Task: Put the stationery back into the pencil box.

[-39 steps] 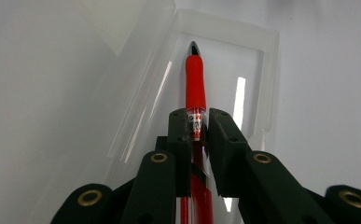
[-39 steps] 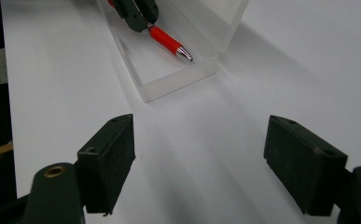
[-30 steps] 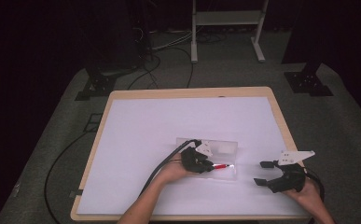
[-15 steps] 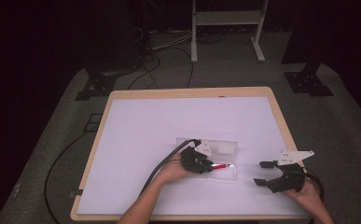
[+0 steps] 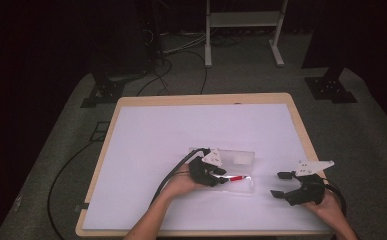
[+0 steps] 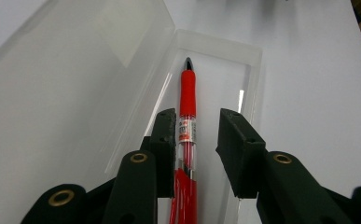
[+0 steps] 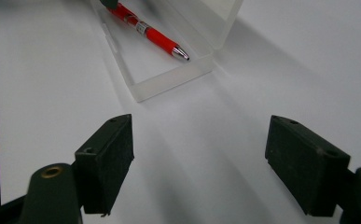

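White paper covers the wooden table (image 5: 301,131). On it lies a clear plastic case (image 6: 215,60) with its lid open, and a red pen with a rubber grip (image 6: 187,100) rests inside. The left tool (image 6: 197,133) has just been opening; its jaws stand around the pen, one jaw just beside it. The right tool (image 7: 199,163) is spread wide over bare table, near the case.

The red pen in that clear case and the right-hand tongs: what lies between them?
Only the case's low end wall, then bare white table, in the right gripper view.
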